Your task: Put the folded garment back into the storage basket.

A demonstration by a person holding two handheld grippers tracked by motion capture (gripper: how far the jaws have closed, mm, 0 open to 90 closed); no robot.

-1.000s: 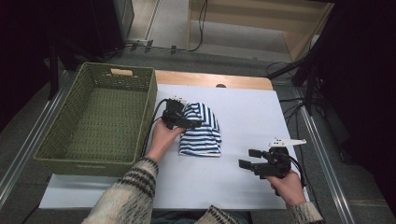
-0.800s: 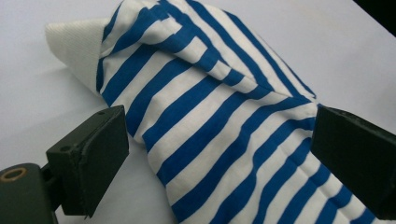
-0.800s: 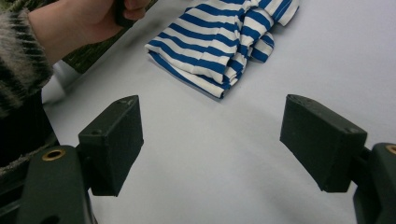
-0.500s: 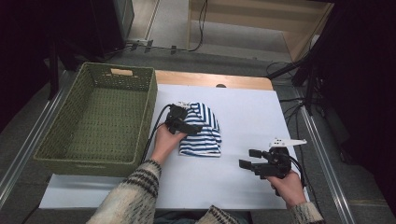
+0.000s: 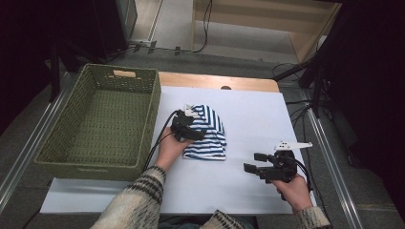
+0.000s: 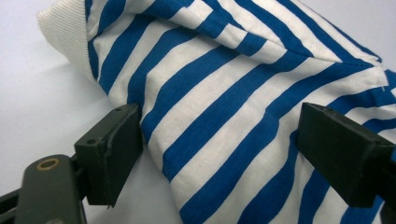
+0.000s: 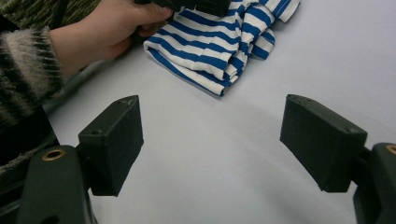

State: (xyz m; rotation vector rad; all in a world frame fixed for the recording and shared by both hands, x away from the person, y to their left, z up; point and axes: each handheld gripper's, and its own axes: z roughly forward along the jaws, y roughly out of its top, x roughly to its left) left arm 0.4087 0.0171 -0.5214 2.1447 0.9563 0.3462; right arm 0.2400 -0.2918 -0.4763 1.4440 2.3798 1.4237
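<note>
Surface [image 5: 267, 114]: white sheet over wood, the wood bare along the far edge.
Basket [image 5: 67, 148]: green wicker, at the surface's left edge, open top.
Shirt [image 5: 210, 131]: blue-and-white striped, folded, near the middle of the surface, just right of the basket.
Left gripper [image 5: 200, 133]: over the shirt's left side; fingers [image 6: 109, 149] have just been closing, cloth lies between them, not yet pinched.
Right gripper [image 5: 252, 162]: near the right front corner, well apart from the shirt; fingers [image 7: 112, 140] wide, holding nothing.
</note>
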